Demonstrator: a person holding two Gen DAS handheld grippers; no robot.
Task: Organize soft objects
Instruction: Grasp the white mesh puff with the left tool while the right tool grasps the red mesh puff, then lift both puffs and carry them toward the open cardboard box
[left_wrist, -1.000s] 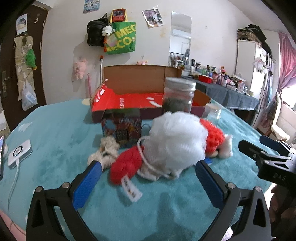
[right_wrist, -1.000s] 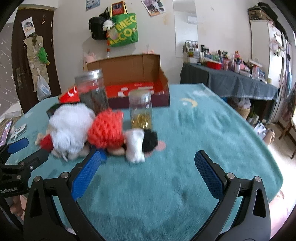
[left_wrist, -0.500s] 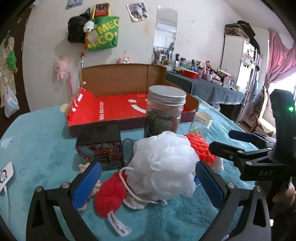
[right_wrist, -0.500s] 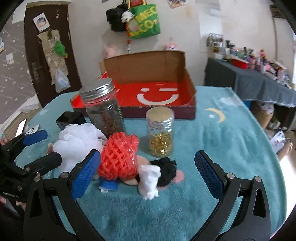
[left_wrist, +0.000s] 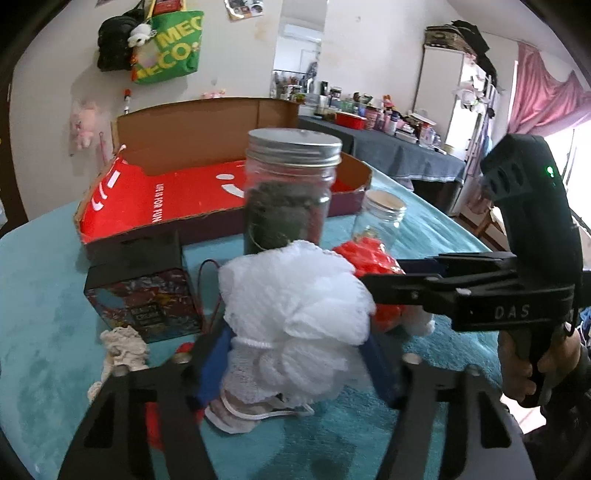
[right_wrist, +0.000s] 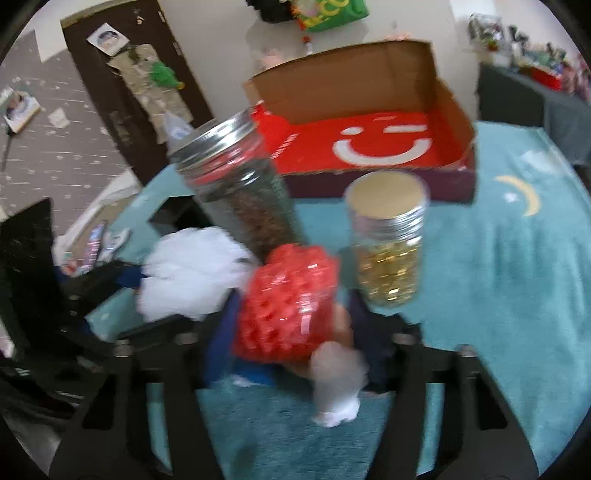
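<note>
Evidently the grasp is in hand: the left gripper pinches the white mesh bath pouf, the right gripper the red crocheted doll, both just before the red-lined cardboard box; next, carry them into it.

A lived-in home, a bedroom by the look of it. A green tote bag and a pink plush toy hang on the white wall, photos are taped above, and pink curtains frame a bright window. A side table crowded with bottles and cosmetics stands beside a white wardrobe; the desk wears a teal fleece cover.
</note>
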